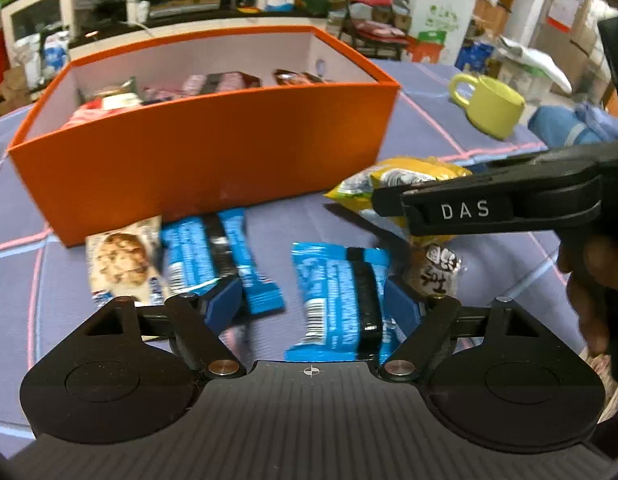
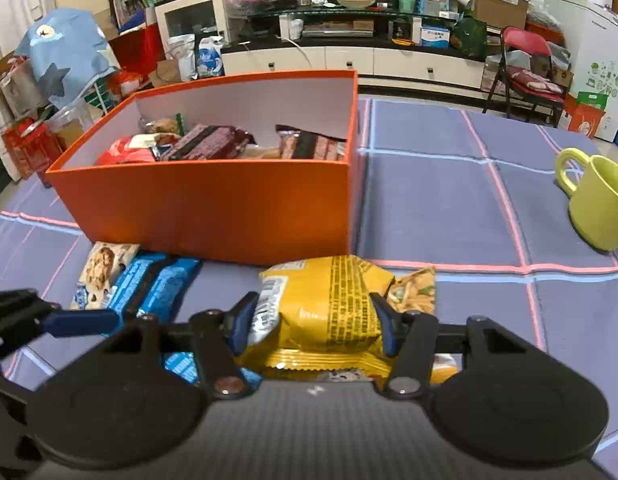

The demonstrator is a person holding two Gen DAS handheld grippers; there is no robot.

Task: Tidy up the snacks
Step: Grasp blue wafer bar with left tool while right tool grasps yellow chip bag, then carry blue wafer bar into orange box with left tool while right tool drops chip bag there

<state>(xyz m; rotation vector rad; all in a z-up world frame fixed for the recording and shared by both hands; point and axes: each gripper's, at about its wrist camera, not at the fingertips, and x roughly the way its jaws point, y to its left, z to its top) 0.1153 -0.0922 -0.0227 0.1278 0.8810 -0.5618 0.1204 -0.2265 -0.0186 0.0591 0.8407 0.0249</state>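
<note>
An orange box stands on the blue checked tablecloth, already holding several wrapped snacks, with a green mug well apart to its right. Just in front of the box, the right gripper pinches a yellow snack bag between its blue pads. The left gripper is spread wide above a blue wrapped bar lying on the cloth, near a second blue bar and a cookie packet
</note>
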